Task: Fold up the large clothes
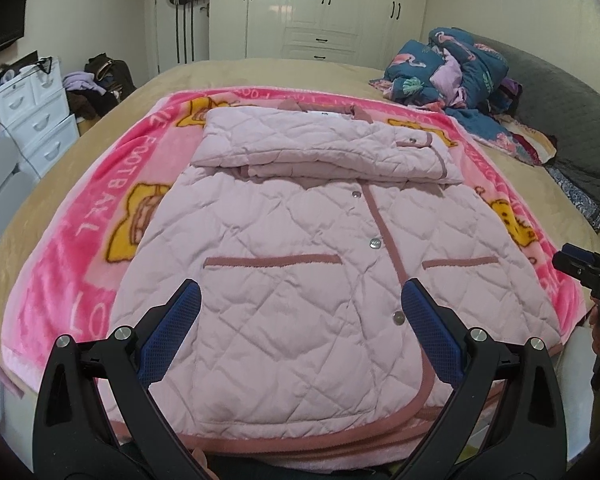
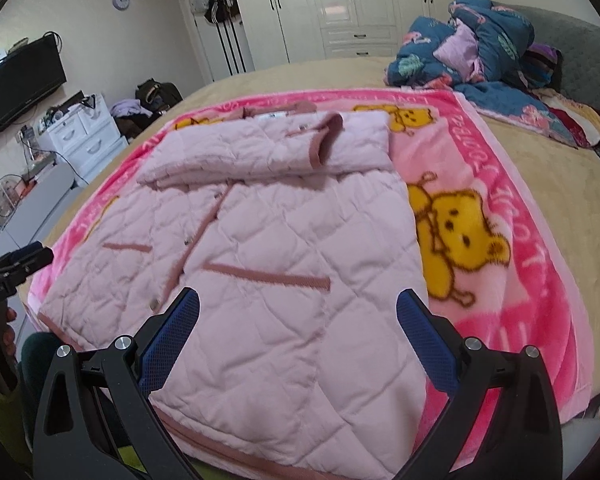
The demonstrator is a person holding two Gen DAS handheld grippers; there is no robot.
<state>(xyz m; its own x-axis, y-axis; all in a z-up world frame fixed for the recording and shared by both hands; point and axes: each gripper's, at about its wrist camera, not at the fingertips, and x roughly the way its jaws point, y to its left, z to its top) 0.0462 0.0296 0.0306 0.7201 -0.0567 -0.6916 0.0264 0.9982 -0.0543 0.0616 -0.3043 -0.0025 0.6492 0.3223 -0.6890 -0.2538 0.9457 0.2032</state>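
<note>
Spread flat on a bright pink fleece blanket [image 1: 80, 240] printed with yellow cartoon bears and pale lettering lies a pale pink quilted jacket [image 1: 300, 280], its padded surface stitched in a diamond pattern that puffs softly between the seams. Darker dusty-rose piping edges the front placket, the hem and two slit pockets [image 1: 272, 260], and a row of round silver snaps [image 1: 374, 243] runs down the closure. The sleeves [image 1: 320, 148] are folded across the chest as a thick horizontal band near the collar, one rose-trimmed cuff [image 2: 326, 136] curling upward in the right wrist view. The jacket sits at the middle of the blanket with its hem toward the near edge of the bed, and the blanket itself rests on a tan bedspread [image 1: 260, 72]. The left gripper [image 1: 300, 308] hovers over the lower front of the jacket with its black arms and blue mesh-textured pads spread wide, gripping nothing. The right gripper [image 2: 298, 312] hangs over the jacket's other lower corner, its fingers likewise wide apart and empty. At the far corner of the bed a crumpled teal floral quilt [image 2: 480, 48] is heaped against a grey padded headboard [image 1: 560, 100]. White wardrobe doors [image 2: 340, 0] with slim dark handles fill the back wall.
</note>
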